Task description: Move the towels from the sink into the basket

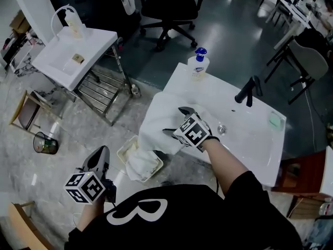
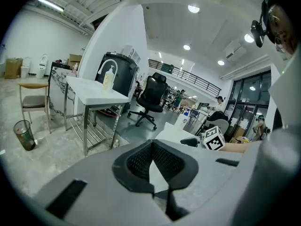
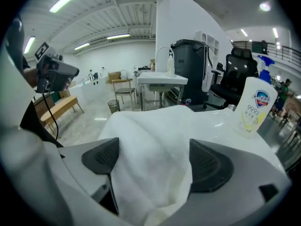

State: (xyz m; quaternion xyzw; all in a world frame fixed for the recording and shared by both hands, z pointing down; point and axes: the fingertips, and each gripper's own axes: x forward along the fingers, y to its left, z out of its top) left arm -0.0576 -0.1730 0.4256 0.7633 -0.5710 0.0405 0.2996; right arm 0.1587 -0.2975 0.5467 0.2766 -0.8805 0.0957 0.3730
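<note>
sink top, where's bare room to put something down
Bare: the sink's back rim between the soap bottle and the faucet, and the basin floor between the drain and the green block. Crowded: the left end in the head view, covered by the towel with the right hand-held gripper over it.

There are two white rectangular washbasins: the near washbasin (image 1: 255,145) at three o'clock and the far washbasin (image 1: 54,61) at ten o'clock. Two soap bottles stand on them: a blue-capped white bottle (image 1: 199,65) and a clear pump bottle (image 1: 74,25). Two white cloth towels show: a draped towel (image 1: 156,121) and a bundled towel (image 1: 139,166). There is one cream plastic basket (image 1: 126,150), one black tap (image 1: 248,91) and one black office chair (image 1: 169,4).
</note>
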